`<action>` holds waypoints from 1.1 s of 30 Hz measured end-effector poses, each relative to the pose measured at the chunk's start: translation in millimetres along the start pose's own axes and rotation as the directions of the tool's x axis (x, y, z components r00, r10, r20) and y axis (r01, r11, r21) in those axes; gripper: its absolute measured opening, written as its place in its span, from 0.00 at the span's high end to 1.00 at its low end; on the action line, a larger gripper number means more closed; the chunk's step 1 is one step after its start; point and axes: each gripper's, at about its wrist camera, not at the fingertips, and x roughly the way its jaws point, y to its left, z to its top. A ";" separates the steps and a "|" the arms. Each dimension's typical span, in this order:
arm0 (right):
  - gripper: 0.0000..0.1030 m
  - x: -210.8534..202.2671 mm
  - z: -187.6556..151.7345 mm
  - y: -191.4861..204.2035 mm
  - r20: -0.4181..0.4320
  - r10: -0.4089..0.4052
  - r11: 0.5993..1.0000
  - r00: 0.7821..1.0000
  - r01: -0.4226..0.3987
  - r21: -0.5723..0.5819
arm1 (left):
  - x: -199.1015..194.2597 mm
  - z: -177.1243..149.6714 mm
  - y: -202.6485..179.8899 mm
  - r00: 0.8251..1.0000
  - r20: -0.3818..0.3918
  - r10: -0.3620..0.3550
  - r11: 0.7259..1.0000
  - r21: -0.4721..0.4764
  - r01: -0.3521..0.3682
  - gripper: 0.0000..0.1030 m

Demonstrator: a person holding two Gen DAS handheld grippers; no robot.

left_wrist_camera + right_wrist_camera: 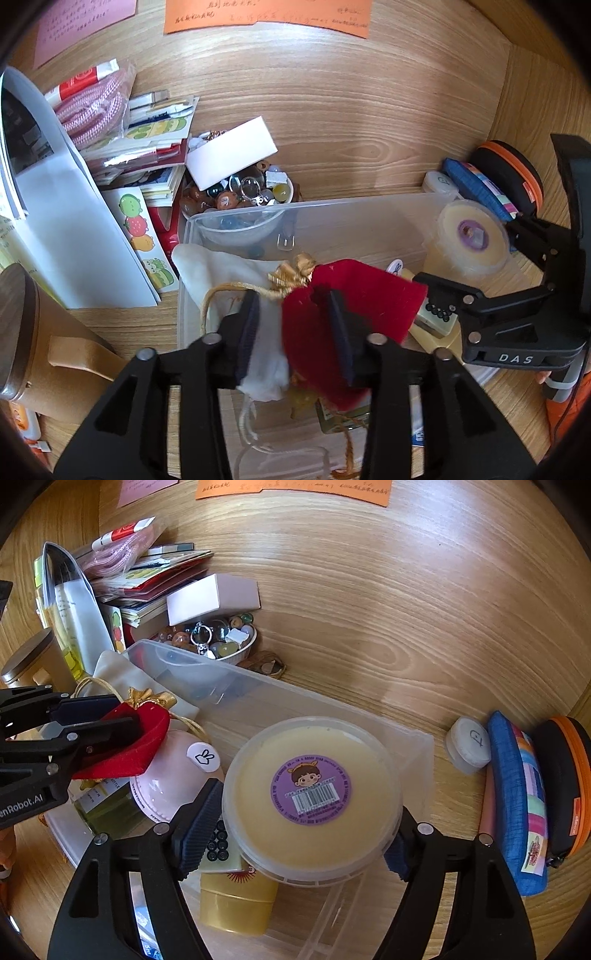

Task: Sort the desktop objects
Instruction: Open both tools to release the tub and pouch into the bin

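Note:
My left gripper (295, 328) is shut on a red velvet drawstring pouch (369, 295) with a gold cord, held over a clear plastic bin (332, 210). A white cloth pouch (225, 269) lies under it in the bin. My right gripper (291, 830) is shut on a round clear tub of yellow cream (317, 797) with a purple label, held over the same bin (413, 746). The tub also shows in the left wrist view (469, 236). The red pouch (136, 742) and left gripper (122, 716) show at the left of the right wrist view.
The bin also holds a pink round item (173, 779), a yellow bottle (236, 904) and a green bottle (107, 808). A bowl of beads (236, 195) and a stack of papers (147, 158) stand behind it. A blue pouch (517, 801), an orange-rimmed case (569, 782) and a white cap (469, 746) lie right.

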 end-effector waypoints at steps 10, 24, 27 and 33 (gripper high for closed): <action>0.17 -24.1 4.0 3.4 0.079 -0.038 0.999 0.996 0.040 -0.024 | -2.9 1.5 -2.7 0.999 0.029 0.017 1.000 0.016 -0.018 0.48; 0.17 -57.6 -1.1 4.7 0.107 -0.038 0.999 0.993 0.039 -0.003 | -38.9 5.2 -4.3 0.995 0.093 0.031 1.000 -0.003 -0.030 0.31; 0.17 -65.7 -4.9 6.4 0.115 -0.037 0.999 0.993 0.037 0.001 | -48.1 2.6 -6.6 0.994 0.101 0.039 0.999 0.002 -0.039 0.31; 0.17 -85.5 -17.7 14.7 0.135 -0.039 0.999 0.990 0.040 -0.009 | -68.2 -3.0 -9.7 0.992 0.121 0.047 0.999 0.004 -0.048 0.30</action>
